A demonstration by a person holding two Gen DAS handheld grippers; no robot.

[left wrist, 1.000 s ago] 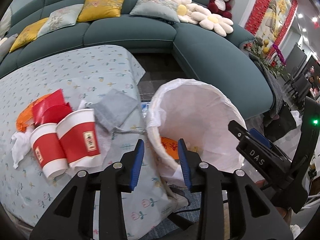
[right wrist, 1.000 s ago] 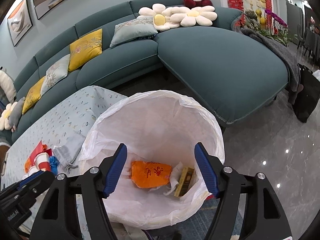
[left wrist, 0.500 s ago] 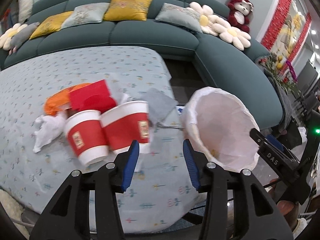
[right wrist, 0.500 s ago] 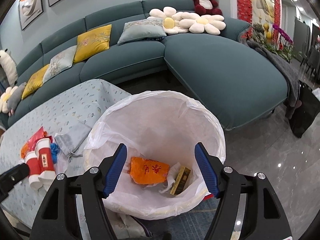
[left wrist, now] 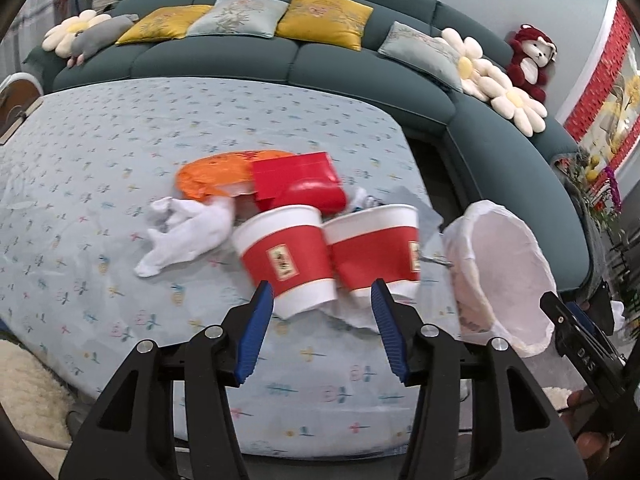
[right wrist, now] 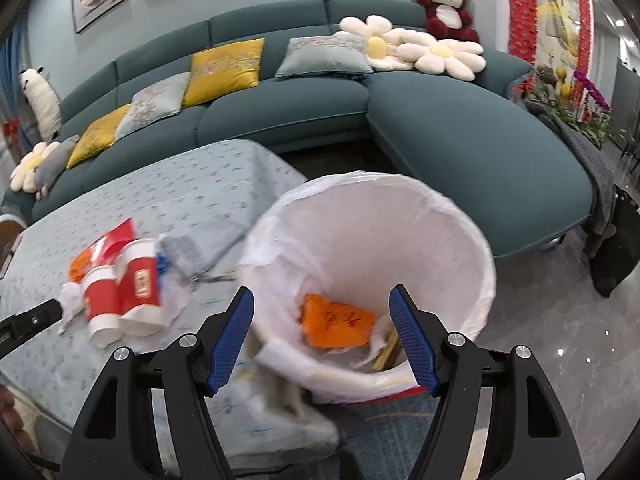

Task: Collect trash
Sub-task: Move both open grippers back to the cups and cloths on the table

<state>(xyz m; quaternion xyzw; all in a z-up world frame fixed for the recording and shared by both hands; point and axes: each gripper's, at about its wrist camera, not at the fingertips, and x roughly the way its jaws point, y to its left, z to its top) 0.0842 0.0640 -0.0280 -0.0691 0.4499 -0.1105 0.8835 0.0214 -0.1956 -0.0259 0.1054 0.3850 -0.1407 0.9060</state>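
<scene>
Our left gripper (left wrist: 322, 322) has swung off the bin, jaws spread and empty, and now faces the two red cups (left wrist: 328, 250) on the table (left wrist: 120, 280). They look like our next pickup. Our right gripper (right wrist: 322, 338), also spread, hovers over the lined bin (right wrist: 476, 240).

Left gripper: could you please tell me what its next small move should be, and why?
Probably ease the left gripper forward and close on the nearer red-and-white paper cup. Its jaws are open and empty, that cup lies on its side straight ahead between them, and the white-lined trash bin stands beside the table.
</scene>
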